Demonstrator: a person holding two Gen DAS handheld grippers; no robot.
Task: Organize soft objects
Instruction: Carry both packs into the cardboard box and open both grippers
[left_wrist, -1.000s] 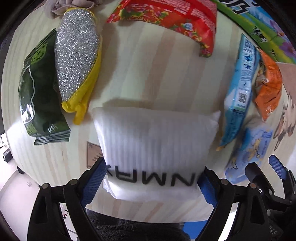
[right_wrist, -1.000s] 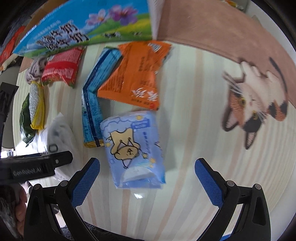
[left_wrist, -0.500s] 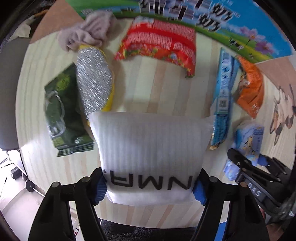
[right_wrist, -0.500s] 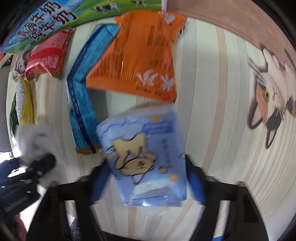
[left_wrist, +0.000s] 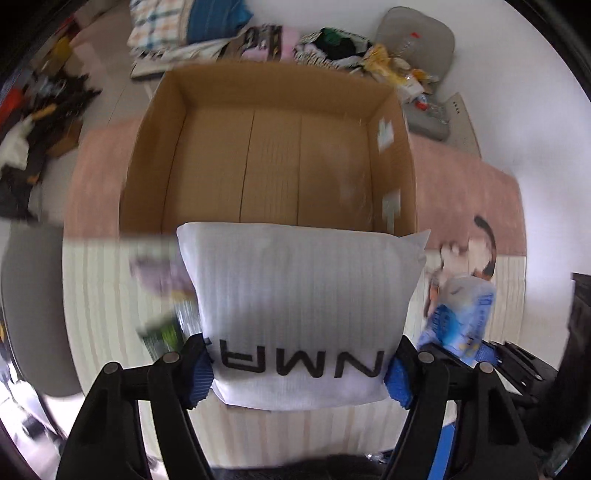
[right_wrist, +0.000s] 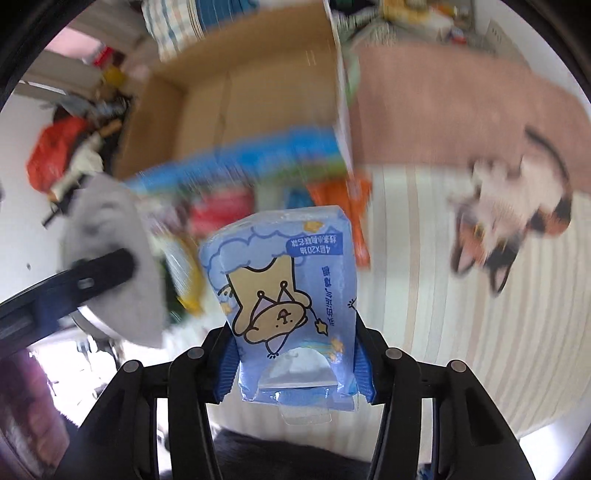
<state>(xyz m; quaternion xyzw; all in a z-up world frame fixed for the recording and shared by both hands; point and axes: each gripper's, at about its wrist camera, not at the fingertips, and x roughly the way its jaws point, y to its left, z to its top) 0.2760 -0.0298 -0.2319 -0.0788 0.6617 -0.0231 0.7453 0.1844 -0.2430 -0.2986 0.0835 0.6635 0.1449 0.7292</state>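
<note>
My left gripper (left_wrist: 299, 373) is shut on a white padded pouch (left_wrist: 301, 295) with black letters and holds it up in the air, in front of an open cardboard box (left_wrist: 269, 155). My right gripper (right_wrist: 293, 363) is shut on a blue tissue pack (right_wrist: 288, 291) with a cartoon bear, lifted above the table. The tissue pack also shows at the right of the left wrist view (left_wrist: 461, 317). The pouch shows blurred at the left of the right wrist view (right_wrist: 114, 258). The box (right_wrist: 229, 96) looks empty inside.
Snack packets lie blurred on the striped wooden table (right_wrist: 424, 295): orange (right_wrist: 360, 206), red (right_wrist: 221, 210), green (left_wrist: 162, 328). A pink cat-print mat (right_wrist: 461, 110) lies under the box. Clutter and clothes (left_wrist: 37, 110) lie on the floor beyond.
Both grippers have risen from the table with their loads and tilted up toward the box. The right gripper closed on the tissue pack and lifted it.
</note>
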